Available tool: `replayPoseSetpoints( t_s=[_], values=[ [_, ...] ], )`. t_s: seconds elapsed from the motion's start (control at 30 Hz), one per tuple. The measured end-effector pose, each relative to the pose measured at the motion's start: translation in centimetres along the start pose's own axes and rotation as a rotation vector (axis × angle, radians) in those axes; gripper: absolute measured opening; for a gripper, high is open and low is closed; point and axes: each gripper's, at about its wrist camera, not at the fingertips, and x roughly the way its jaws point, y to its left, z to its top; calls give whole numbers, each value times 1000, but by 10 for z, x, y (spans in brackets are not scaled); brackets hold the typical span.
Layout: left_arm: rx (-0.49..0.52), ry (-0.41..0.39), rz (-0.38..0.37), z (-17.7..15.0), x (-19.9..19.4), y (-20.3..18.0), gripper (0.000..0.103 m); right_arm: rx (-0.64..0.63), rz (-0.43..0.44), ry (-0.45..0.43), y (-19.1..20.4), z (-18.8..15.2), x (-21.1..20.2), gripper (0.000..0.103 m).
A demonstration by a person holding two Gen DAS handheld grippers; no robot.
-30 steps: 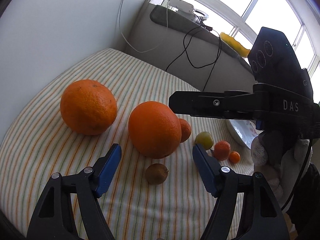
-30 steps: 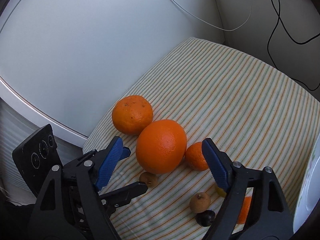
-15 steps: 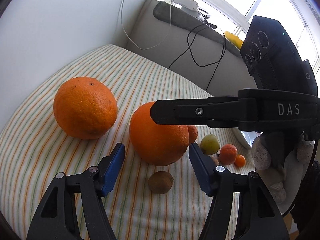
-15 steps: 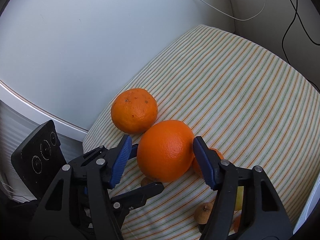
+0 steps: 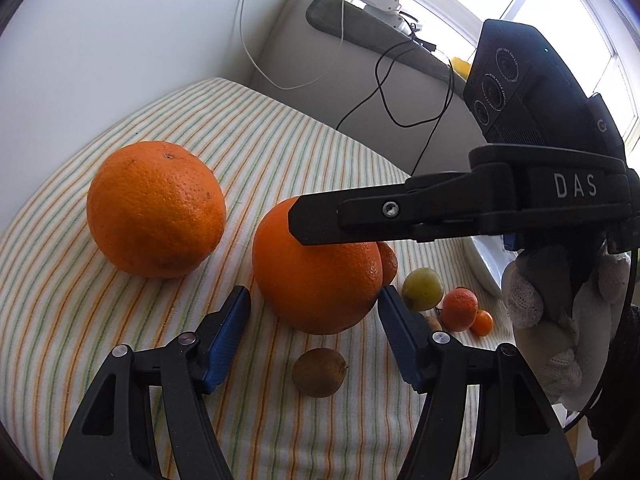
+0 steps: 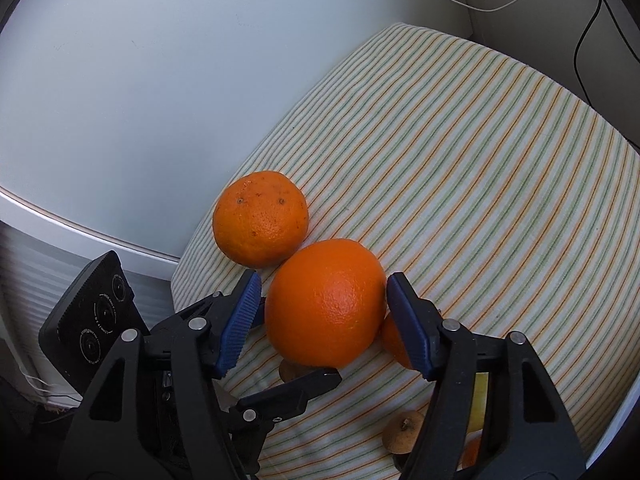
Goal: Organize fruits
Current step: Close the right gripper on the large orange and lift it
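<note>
A striped cloth [image 5: 280, 140] covers the table beside a pale wall, and the fruit lies loose on it. The smooth orange [image 6: 324, 304] sits near the middle of the cloth, with the dimpled orange [image 5: 156, 208] resting just beyond it toward the wall; from my right camera the two look to be touching.

My right gripper [image 6: 320, 308], carried by a gloved hand [image 5: 552, 320], comes down over the smooth orange with a blue pad set against each flank, pinching it. The right-hand pad plainly meets the peel; the other sits tight to it.

My left gripper [image 5: 314, 300] points at the same orange from lower down. Its jaws are spread, one pad just grazing the fruit's edge and the other standing clear with cloth showing between.

A white plate [image 5: 480, 268] edges in at the right. A mandarin [image 5: 388, 268] tucks behind the smooth orange. Beside it lie a green fruit [image 5: 423, 289], a small mandarin [image 5: 460, 309] and a tiny orange fruit [image 5: 481, 323]. A brown fruit [image 5: 319, 372] lies on the cloth between my left gripper's arms.
</note>
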Motion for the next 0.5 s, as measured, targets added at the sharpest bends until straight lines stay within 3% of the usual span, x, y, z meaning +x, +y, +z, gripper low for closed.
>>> replayPoseSetpoints(
  t_s=[0.5],
  values=[
    [33, -15, 22, 4, 3, -8, 63, 1, -11, -17, 4, -5, 2, 66]
  ],
)
